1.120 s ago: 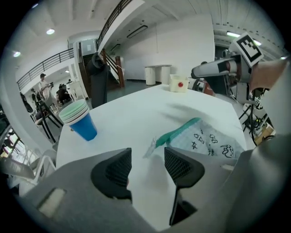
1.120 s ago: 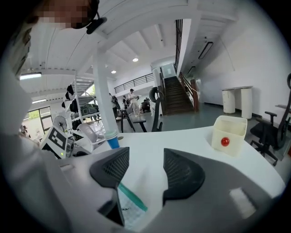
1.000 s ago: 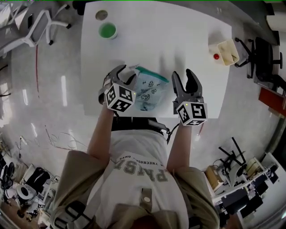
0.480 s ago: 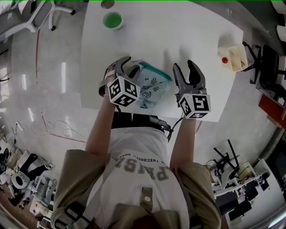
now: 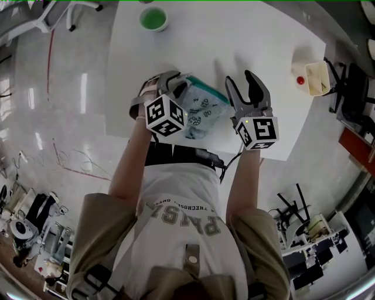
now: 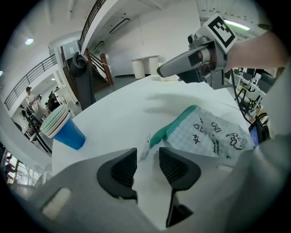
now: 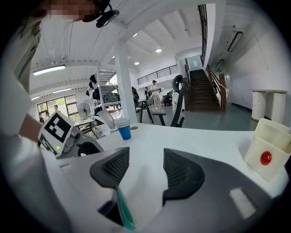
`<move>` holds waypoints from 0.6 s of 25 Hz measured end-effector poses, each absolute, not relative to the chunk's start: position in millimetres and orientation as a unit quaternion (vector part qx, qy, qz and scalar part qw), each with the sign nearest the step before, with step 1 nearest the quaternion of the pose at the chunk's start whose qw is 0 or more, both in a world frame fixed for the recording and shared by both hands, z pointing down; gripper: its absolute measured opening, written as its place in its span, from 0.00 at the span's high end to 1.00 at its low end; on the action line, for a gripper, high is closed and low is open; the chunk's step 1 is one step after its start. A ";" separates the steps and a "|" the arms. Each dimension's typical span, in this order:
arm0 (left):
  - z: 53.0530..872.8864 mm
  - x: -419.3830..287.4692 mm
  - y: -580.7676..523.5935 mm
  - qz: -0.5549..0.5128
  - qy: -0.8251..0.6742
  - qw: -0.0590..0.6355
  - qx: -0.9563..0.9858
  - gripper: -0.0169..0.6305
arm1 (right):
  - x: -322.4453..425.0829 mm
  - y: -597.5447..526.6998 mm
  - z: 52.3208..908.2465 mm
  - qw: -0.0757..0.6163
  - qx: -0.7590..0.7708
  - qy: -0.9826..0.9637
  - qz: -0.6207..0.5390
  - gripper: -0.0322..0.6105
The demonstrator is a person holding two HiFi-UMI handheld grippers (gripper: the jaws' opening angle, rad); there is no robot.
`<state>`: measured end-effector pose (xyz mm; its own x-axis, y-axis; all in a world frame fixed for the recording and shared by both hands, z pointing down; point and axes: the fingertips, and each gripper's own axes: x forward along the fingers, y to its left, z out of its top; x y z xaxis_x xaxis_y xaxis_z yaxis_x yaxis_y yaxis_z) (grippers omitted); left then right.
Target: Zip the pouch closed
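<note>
The pouch (image 5: 202, 110) lies flat on the white table (image 5: 193, 41), pale checked fabric with dark doodles and a teal zip (image 6: 175, 126) along its far edge. The white zipper pull (image 6: 145, 146) sticks out at the zip's left end. My left gripper (image 5: 174, 86) points down at that end. Its jaws are closing, and the pull lies just ahead of the fingertips (image 6: 122, 169) with no pad touching it. My right gripper (image 5: 241, 82) hovers open at the pouch's right side with nothing between its fingers (image 7: 182, 173). A strip of the teal zip (image 7: 122, 210) shows under its left finger.
A green cup (image 5: 153, 17) stands at the far left of the table; it is blue in the left gripper view (image 6: 63, 130). A white container with a red ball (image 5: 313, 76) sits at the right edge. Chairs and the floor surround the table.
The left gripper's jaws have narrowed at the pouch's left end. The right gripper has shifted a little toward the pouch. The pouch lies in the same place.
</note>
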<state>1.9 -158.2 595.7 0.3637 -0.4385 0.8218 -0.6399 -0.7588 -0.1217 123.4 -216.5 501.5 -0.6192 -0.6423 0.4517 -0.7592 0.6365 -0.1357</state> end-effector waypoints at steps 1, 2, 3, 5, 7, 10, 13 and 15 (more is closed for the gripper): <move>596.1 2.6 -157.6 0.459 -0.326 0.112 0.819 0.72 | 121.0 -216.3 500.8 0.182 0.391 -0.888 0.159 0.59; 596.6 3.5 -156.8 0.460 -0.322 0.115 0.820 0.74 | 118.5 -216.3 499.9 0.180 0.386 -0.891 0.160 0.59; 597.1 4.2 -156.2 0.460 -0.318 0.118 0.820 0.75 | 115.9 -216.5 499.2 0.179 0.380 -0.893 0.159 0.59; 598.1 5.1 -155.4 0.458 -0.312 0.127 0.823 0.77 | 110.6 -217.3 498.5 0.185 0.367 -0.899 0.151 0.59; 598.9 5.6 -154.8 0.452 -0.307 0.138 0.826 0.78 | 105.8 -218.4 497.8 0.192 0.352 -0.905 0.142 0.59; 600.5 6.6 -154.4 0.440 -0.302 0.156 0.831 0.80 | 98.5 -220.7 497.1 0.202 0.327 -0.914 0.128 0.59; 601.3 7.5 -154.1 0.435 -0.296 0.164 0.834 0.81 | 87.2 -220.9 499.3 0.221 0.290 -0.925 0.109 0.60; 601.1 8.1 -154.1 0.433 -0.294 0.166 0.836 0.85 | 78.4 -219.0 504.7 0.244 0.258 -0.930 0.092 0.61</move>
